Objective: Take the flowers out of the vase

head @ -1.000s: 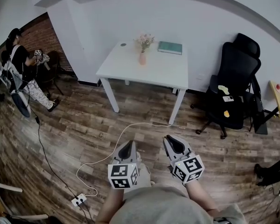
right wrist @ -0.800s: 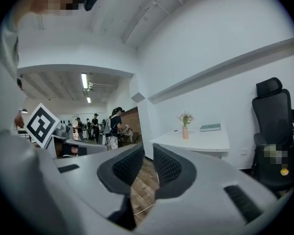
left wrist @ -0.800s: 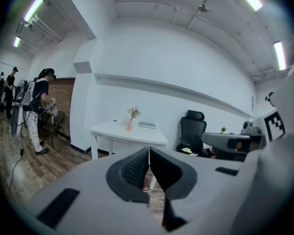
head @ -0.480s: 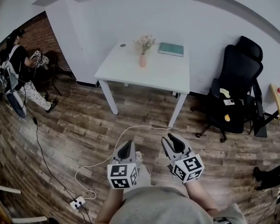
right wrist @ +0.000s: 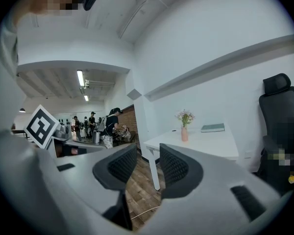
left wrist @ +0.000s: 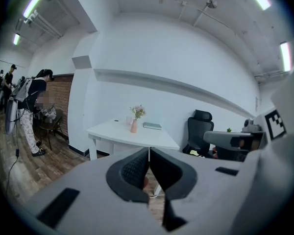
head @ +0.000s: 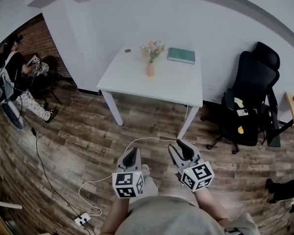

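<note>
Wide wooden floor (head: 63, 141) in front, then the white tabletop (head: 157, 84) by the wall, with nothing blocking the way. Black office chair (head: 252, 97) to its right. Person (head: 12, 77) far left, partly cut off at the edge. Left tool (head: 133, 152) pressed together, empty; right tool (head: 180, 146) spread, just been opening, nothing between. White cable (head: 142, 139) on the floor ahead. Green book (head: 181, 56) at the tabletop's back. Pink vase (head: 150, 70) upright mid-tabletop, well apart from both tools. Flowers (head: 152, 47) in it, stems vertical, blooms up, too small for detail
</note>
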{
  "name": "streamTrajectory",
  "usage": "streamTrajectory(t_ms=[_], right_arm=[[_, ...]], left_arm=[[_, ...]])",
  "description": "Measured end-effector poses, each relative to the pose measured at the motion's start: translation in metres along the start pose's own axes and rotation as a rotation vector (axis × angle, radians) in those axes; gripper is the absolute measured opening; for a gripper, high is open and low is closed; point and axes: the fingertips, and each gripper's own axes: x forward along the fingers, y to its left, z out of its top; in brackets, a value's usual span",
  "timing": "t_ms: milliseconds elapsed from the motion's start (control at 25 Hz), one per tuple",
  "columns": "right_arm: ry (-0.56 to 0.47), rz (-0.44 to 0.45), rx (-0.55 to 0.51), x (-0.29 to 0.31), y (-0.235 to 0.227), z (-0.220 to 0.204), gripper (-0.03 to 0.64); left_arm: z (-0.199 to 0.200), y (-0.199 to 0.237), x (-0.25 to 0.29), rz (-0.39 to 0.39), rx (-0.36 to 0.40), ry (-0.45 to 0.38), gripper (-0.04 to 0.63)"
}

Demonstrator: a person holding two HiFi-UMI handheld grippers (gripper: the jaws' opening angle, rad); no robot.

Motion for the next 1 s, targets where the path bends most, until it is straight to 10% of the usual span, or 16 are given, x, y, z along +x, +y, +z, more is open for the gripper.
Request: streamTrajectory(t_ms=[1000], right_arm=[[0.026,-0.025,0.006,0.184,-0.068,0.047,0.166]], left_arm=[[0.08,0.09,0.164,-0.058,-0.008,0.026,0.01]])
